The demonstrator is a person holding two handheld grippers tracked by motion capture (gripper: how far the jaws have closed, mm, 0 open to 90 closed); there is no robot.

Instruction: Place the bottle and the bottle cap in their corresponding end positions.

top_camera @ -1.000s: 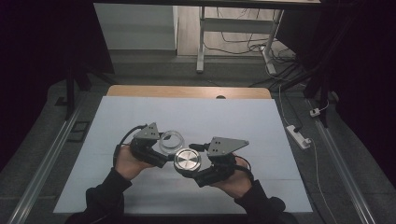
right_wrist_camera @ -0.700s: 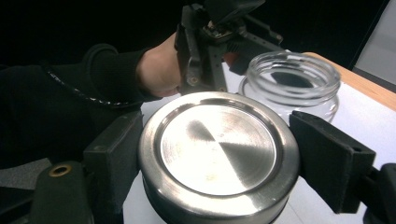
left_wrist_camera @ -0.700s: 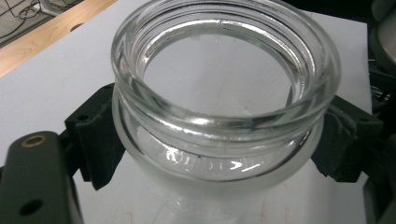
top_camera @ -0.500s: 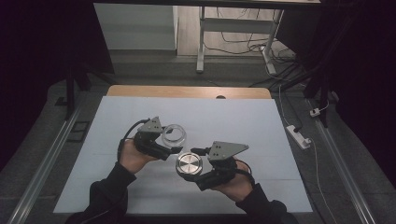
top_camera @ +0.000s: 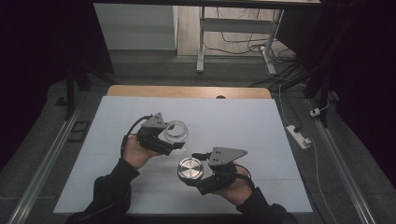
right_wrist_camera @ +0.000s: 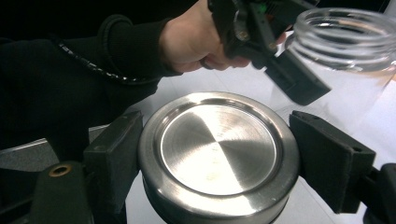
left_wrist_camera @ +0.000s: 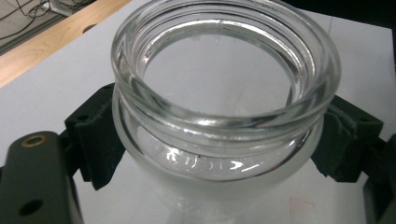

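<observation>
A clear glass jar (top_camera: 176, 131) with an open mouth is held just above the white table top (top_camera: 261, 126), with my left gripper (top_camera: 173, 139) shut on it. In the left gripper view the black pads (left_wrist_camera: 95, 140) press on both sides of the jar (left_wrist_camera: 224, 126) below its thick rim. A round steel lid (top_camera: 191, 170) sits in my right gripper (top_camera: 193, 172), nearer the person and slightly right of the jar. In the right gripper view the pads (right_wrist_camera: 114, 154) clamp the lid (right_wrist_camera: 217, 149) by its edge, flat face up. Beyond it are the left gripper (right_wrist_camera: 280, 60) and the jar (right_wrist_camera: 350, 32).
The table's wooden back edge (top_camera: 187, 91) runs behind the white top. A power strip (top_camera: 299, 136) lies on the floor to the right. Metal rails (top_camera: 46, 172) run along both sides of the table. A frame stand (top_camera: 201, 42) and cables are on the floor behind.
The left gripper has carried the jar farther from the person, away from the lid. The gap between jar and lid has widened. The right gripper with the lid has barely moved.
</observation>
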